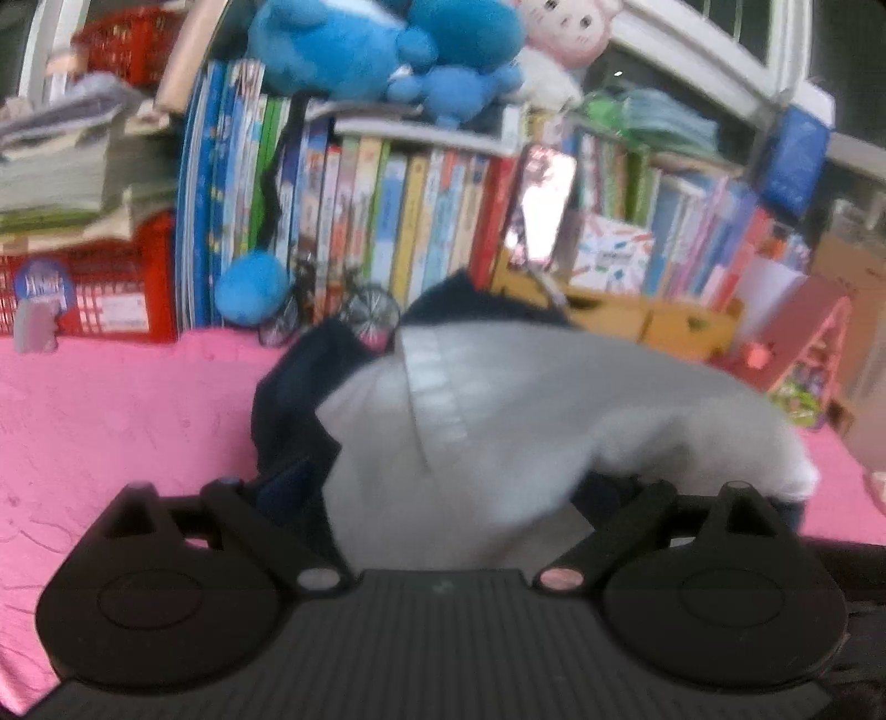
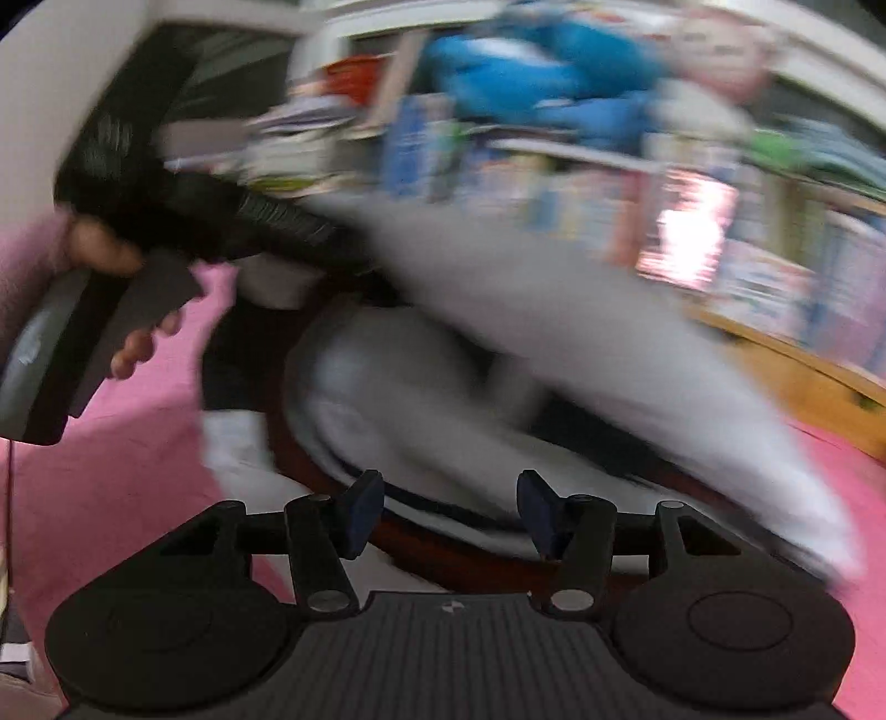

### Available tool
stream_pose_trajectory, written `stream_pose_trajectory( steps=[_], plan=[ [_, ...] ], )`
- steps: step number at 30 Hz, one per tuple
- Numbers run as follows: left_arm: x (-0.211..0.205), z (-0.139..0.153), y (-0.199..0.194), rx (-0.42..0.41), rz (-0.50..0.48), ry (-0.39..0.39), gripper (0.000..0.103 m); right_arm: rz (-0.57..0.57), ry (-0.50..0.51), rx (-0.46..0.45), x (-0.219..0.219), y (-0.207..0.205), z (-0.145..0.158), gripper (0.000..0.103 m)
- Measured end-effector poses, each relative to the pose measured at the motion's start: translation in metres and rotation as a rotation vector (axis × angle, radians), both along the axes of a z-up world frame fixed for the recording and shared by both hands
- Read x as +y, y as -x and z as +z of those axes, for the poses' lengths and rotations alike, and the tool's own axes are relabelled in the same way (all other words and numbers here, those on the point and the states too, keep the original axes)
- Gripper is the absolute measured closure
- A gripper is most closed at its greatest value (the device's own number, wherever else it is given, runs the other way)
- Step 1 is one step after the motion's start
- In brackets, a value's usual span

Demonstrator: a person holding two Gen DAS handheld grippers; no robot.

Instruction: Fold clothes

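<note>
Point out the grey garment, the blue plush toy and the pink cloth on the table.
grey garment [image 1: 498, 421]: left wrist view, on its pale bunched body.
blue plush toy [image 1: 354, 44]: left wrist view, on its body above the books.
pink cloth [image 1: 122, 421]: left wrist view, on a bare stretch left of the garment.

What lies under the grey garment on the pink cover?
A dark navy garment shows beneath the grey garment, poking out at its left and top. How far it extends underneath is hidden.

You see soft matt grey cloth of the garment [image 1: 498, 421] lying on the slightly rough pink cloth cover [image 1: 122, 421].
</note>
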State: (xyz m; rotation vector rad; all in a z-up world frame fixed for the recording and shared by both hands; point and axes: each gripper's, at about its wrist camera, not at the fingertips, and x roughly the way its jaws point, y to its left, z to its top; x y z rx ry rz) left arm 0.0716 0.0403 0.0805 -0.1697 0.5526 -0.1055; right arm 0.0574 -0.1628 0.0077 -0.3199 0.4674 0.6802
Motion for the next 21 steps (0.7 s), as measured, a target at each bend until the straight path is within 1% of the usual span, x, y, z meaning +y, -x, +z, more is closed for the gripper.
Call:
stream_pose_trajectory(
  steps=[2, 5, 7, 9, 11, 12, 13, 14, 16, 19, 21],
  plan=[
    [0.007, 0.010, 0.022, -0.031, -0.036, 0.022, 0.002, 0.089, 0.024, 0.008, 0.028, -0.010, -0.006, 0.049],
    [0.020, 0.018, 0.057, -0.083, -0.057, 0.035, 0.000, 0.186, 0.027, 0.101, 0.060, -0.032, -0.020, 0.049],
    [0.029, 0.017, 0.072, -0.087, -0.010, 0.010, 0.000, 0.226, 0.017, 0.162, 0.076, -0.047, -0.029, 0.048],
    [0.039, 0.007, 0.075, -0.049, 0.065, -0.019, 0.000, 0.239, -0.020, 0.227, 0.084, -0.062, -0.037, 0.043],
    [0.052, -0.009, 0.070, 0.016, 0.157, -0.048, 0.000, 0.241, -0.080, 0.278, 0.085, -0.073, -0.040, 0.040],
    [0.058, -0.018, 0.065, 0.048, 0.197, -0.070, 0.000, 0.245, -0.095, 0.303, 0.083, -0.073, -0.039, 0.040],
    [0.062, -0.027, 0.057, 0.077, 0.218, -0.085, 0.000, 0.254, -0.106, 0.326, 0.081, -0.073, -0.038, 0.042],
    [0.066, -0.036, 0.048, 0.106, 0.233, -0.099, 0.000, 0.288, -0.106, 0.347, 0.079, -0.068, -0.036, 0.044],
    [0.075, -0.053, 0.029, 0.164, 0.264, -0.126, 0.001, 0.362, -0.090, 0.371, 0.073, -0.053, -0.033, 0.044],
    [0.074, -0.070, -0.002, 0.220, 0.240, -0.140, 0.002, 0.443, -0.041, 0.367, 0.067, -0.023, -0.030, 0.044],
    [0.069, -0.080, -0.017, 0.252, 0.208, -0.157, 0.002, 0.499, -0.009, 0.368, 0.062, -0.003, -0.026, 0.041]
  ],
)
